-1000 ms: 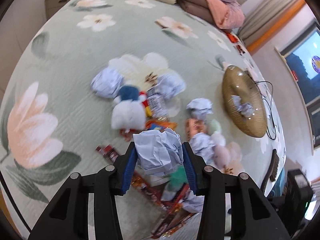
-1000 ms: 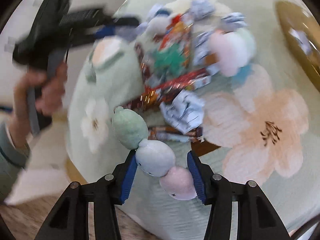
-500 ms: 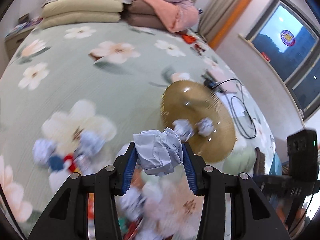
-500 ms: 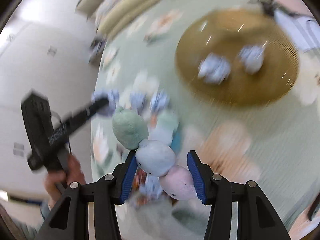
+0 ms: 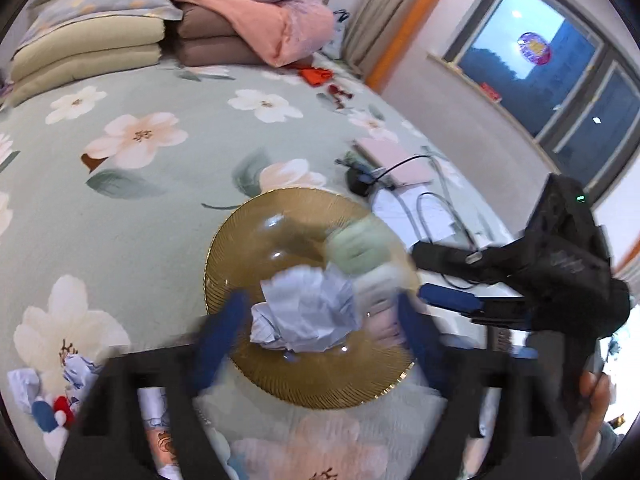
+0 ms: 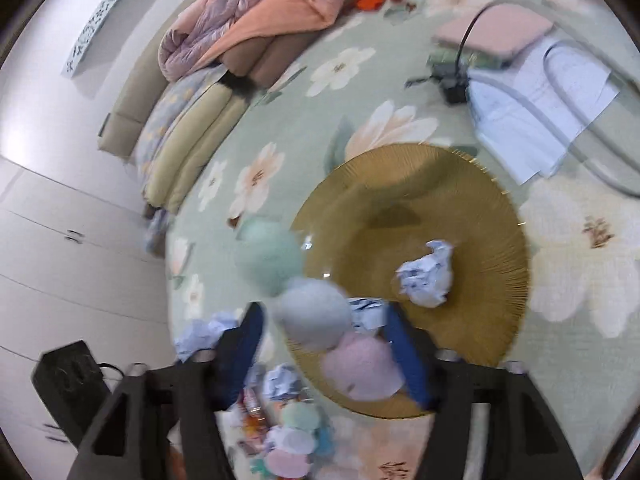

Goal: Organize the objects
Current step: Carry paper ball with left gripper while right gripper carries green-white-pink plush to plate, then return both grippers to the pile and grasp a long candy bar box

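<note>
The left wrist view gives you the window side of the room and the right gripper reaching in from the right, with its black body and blue fingers over the edge of the gold plate. You don't get that from the other camera. The right wrist view instead shows the white cupboards, the pile of pillows from the side, and a crumpled paper ball sitting alone on the gold plate, which the left view hides behind what's in front.

Left gripper: fingers spread wide, blurry, with a crumpled blue-white paper wad between them over the plate. There's a visible gap on both sides, so the wad isn't pinched by them.

Right gripper: also spread apart and blurred. The pastel plush string, with green, pale blue and pink balls, sits between the fingers at the plate's near-left rim. The pink ball is close against the right finger; can't tell if it's actually touching. The green end sticks out past the rim over the flowered bedspread.

Leftover clutter, paper wads and snack wrappers, lies on the bed just off the plate, below the left finger. A cable and papers lie beyond the plate.
</note>
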A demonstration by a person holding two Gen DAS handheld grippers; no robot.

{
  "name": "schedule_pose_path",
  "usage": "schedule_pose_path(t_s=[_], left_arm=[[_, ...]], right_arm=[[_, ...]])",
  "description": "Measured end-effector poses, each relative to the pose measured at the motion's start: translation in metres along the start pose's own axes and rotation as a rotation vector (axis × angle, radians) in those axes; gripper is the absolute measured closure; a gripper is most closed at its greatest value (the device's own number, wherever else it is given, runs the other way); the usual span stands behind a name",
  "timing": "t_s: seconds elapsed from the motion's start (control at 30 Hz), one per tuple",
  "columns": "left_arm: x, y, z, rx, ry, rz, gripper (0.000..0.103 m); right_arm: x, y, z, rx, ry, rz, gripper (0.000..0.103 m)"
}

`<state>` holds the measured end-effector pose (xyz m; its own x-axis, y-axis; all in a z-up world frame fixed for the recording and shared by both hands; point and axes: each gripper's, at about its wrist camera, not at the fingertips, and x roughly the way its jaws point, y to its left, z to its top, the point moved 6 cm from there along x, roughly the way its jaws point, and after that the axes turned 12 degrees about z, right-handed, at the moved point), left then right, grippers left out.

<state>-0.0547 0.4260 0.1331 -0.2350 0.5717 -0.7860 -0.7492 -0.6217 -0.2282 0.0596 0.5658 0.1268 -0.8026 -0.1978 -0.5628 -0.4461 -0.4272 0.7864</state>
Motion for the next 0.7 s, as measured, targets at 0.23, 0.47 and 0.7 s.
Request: schedule_pose_path(t_s=[0.23, 0.47, 0.7], left_arm=[[0.015, 0.022, -0.021, -0.129, 0.113, -0.036, 0.014], [-0.006, 0.044, -0.056, -0.164, 0.143, 0.013, 0.014], [-0.047, 0.09, -0.094, -0.241, 0.15, 0.121, 0.014]], right_arm=[[-0.017, -0.014, 0.011, -0.084, -0.053, -0.093, 0.024], [-0.008, -0.007, -0.023, -0.243, 0.041, -0.197, 0.024], [0.014, 0.013, -0.073, -0.329, 0.153, -0.191, 0.024]])
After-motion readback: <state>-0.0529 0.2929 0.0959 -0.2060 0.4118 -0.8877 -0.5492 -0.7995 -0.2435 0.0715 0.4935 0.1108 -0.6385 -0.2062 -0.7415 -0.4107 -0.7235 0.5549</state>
